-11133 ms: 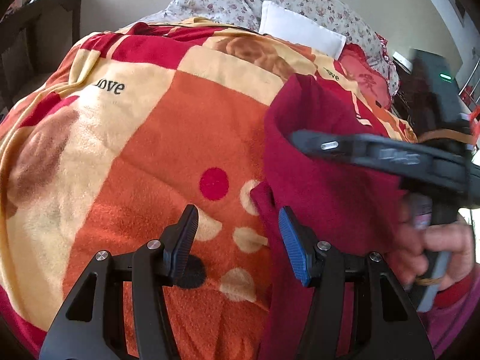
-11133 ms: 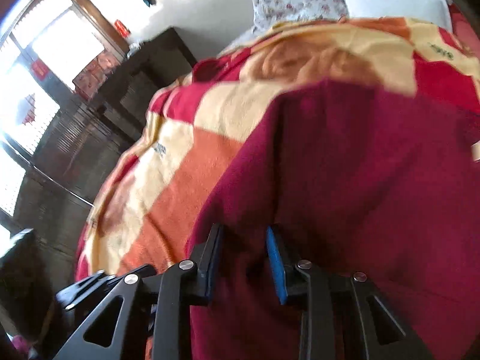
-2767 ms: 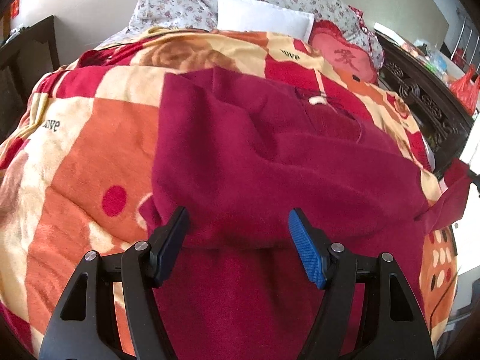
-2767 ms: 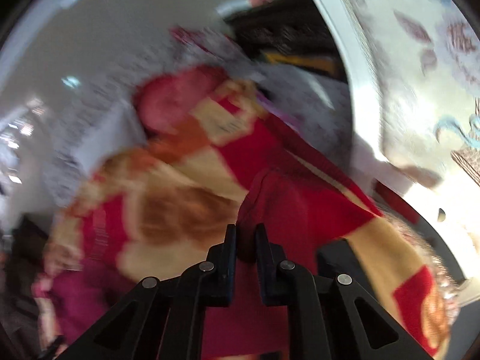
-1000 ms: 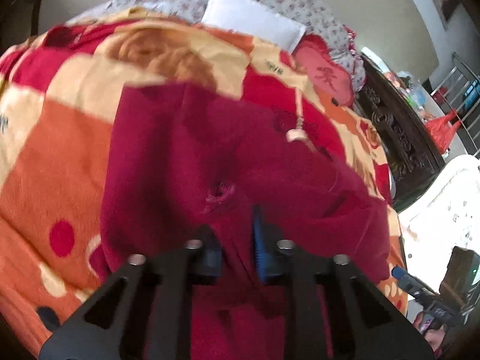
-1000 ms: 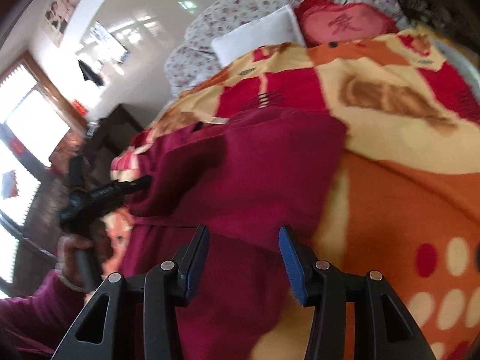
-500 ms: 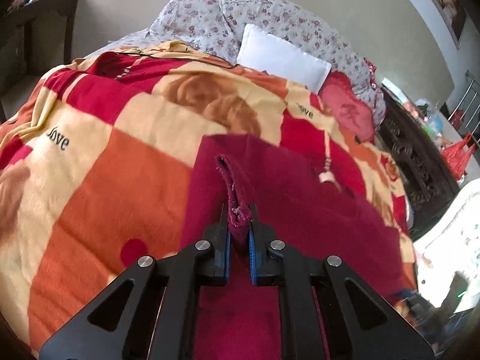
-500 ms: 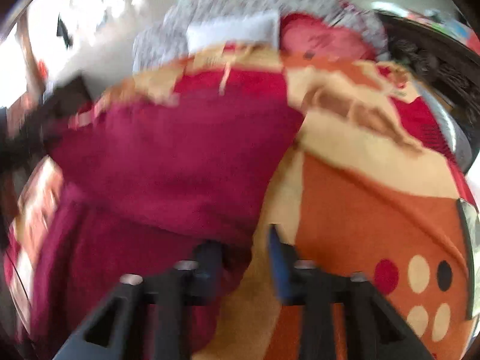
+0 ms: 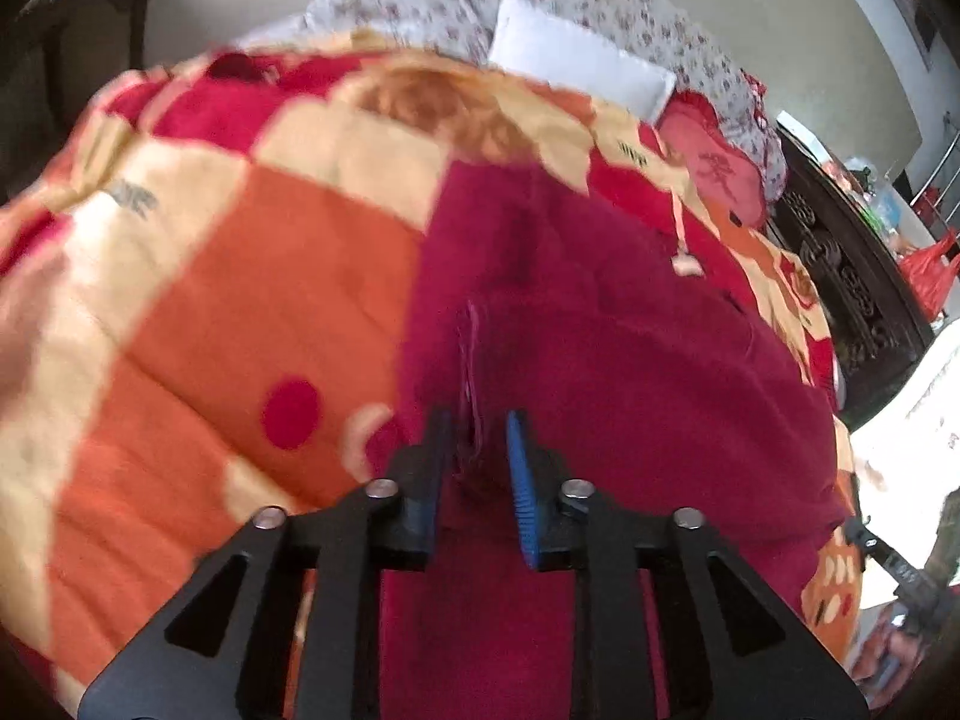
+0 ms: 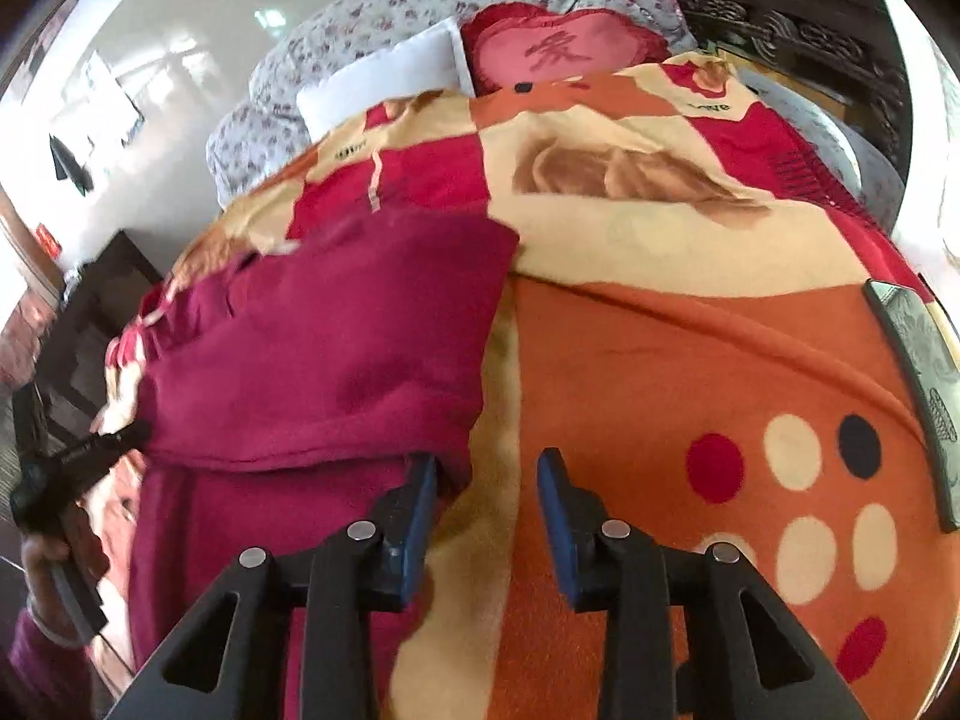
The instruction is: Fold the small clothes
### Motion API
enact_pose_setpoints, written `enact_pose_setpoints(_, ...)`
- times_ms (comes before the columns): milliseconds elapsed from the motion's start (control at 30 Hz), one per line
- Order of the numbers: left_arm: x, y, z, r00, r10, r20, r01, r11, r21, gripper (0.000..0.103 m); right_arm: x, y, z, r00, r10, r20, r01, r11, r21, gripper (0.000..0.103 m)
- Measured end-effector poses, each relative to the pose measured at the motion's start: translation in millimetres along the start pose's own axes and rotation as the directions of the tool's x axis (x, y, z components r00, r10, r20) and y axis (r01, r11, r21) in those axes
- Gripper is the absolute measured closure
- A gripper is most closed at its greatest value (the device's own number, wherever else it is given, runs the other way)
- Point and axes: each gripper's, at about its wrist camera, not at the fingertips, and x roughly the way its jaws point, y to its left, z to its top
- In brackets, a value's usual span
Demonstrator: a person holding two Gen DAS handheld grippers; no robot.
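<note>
Left tool (image 9: 474, 462) is sitting w/ jaws slightly apart around a raised ridge of the red garment (image 9: 630, 372); grip unclear. Right tool (image 10: 483, 498) is hanging released just beside the garment's folded corner, over the blanket (image 10: 690, 360). Garment is lying folded on the bed. Beyond: white pillow (image 9: 576, 66), red cushion (image 10: 558, 54), dark headboard (image 9: 852, 288).

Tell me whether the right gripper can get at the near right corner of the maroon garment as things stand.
Probably yes. The right gripper is open, and the maroon garment has its folded corner right beside the inner finger, with only the orange blanket under it.
</note>
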Motion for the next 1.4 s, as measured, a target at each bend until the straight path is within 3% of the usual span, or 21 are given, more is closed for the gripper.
enact_pose_setpoints(33, -7, 0, 2, 1.0, 0.004, 0.024, -0.004, 1.0, 0.005, 0.063, -7, 1, 3, 0.999, -0.029, 0.028, 0.03, 1.0, -0.004, 0.069)
enact_pose_setpoints(100, -15, -2, 6, 0.998, -0.003, 0.065, 0.003, 1.0, 0.003, 0.052, -20, 3, 10, 0.996, -0.051, 0.075, 0.051, 0.999, -0.004, 0.069)
enact_pose_setpoints(233, -9, -15, 12, 0.996, 0.013, 0.093, -0.017, 0.999, 0.048, 0.052, -22, 24, 27, 0.993, 0.063, 0.097, -0.059, 0.997, -0.042, 0.069)
enact_pose_setpoints(333, 11, -23, 13, 0.997, 0.03, 0.071, -0.034, 0.998, 0.061, 0.052, 2, 50, 35, 0.992, 0.101, 0.075, -0.093, 0.99, -0.105, 0.069)
enact_pose_setpoints(467, 43, -27, 13, 0.995, 0.097, 0.03, -0.099, 0.992, 0.078, 0.052, 45, 63, 46, 0.993, 0.112, 0.028, -0.109, 0.989, -0.103, 0.069)
enact_pose_setpoints(667, 71, -18, 18, 0.988, 0.156, 0.015, -0.157, 0.984, 0.088, 0.051, 90, 52, 58, 1.0, 0.028, 0.008, -0.027, 0.992, -0.12, 0.071)
enact_pose_setpoints(733, 74, -17, 18, 0.984, 0.175, 0.017, -0.176, 0.98, 0.088, 0.04, 91, 42, 60, 0.999, -0.008, 0.032, 0.011, 0.995, -0.099, 0.071)
enact_pose_setpoints(767, 75, -14, 18, 0.985, 0.173, 0.012, -0.174, 0.982, 0.069, 0.04, 92, 38, 61, 0.999, -0.025, 0.03, 0.028, 0.996, -0.085, 0.07)
enact_pose_setpoints(867, 73, -9, 17, 0.988, 0.157, 0.003, -0.157, 0.987, 0.047, 0.04, 81, 29, 62, 1.0, 0.024, 0.011, -0.023, 0.999, -0.028, 0.069)
enact_pose_setpoints(967, 69, -11, 14, 0.986, 0.167, 0.009, -0.167, 0.984, 0.064, 0.04, 61, 38, 56, 1.0, 0.01, 0.021, -0.008, 0.997, -0.082, 0.069)
enact_pose_setpoints(1100, 67, -13, 12, 0.985, 0.175, 0.009, -0.175, 0.982, 0.07, 0.04, 36, 54, 40, 0.998, 0.053, 0.032, -0.048, 0.991, -0.126, 0.068)
enact_pose_setpoints(1200, 66, -14, 11, 0.984, 0.179, 0.007, -0.179, 0.981, 0.072, 0.04, 40, 63, 24, 0.999, 0.053, -0.006, -0.054, 0.986, -0.159, 0.068)
enact_pose_setpoints(1300, 60, -15, 8, 0.982, 0.189, 0.006, -0.189, 0.979, 0.078, 0.04, 66, 60, 9, 0.997, -0.042, -0.068, 0.029, 0.982, -0.187, 0.068)
enact_pose_setpoints(1400, 53, -16, 5, 0.981, 0.194, -0.001, -0.193, 0.977, 0.086, 0.04, 66, 53, 7, 0.998, -0.016, -0.057, 0.007, 0.987, -0.161, 0.068)
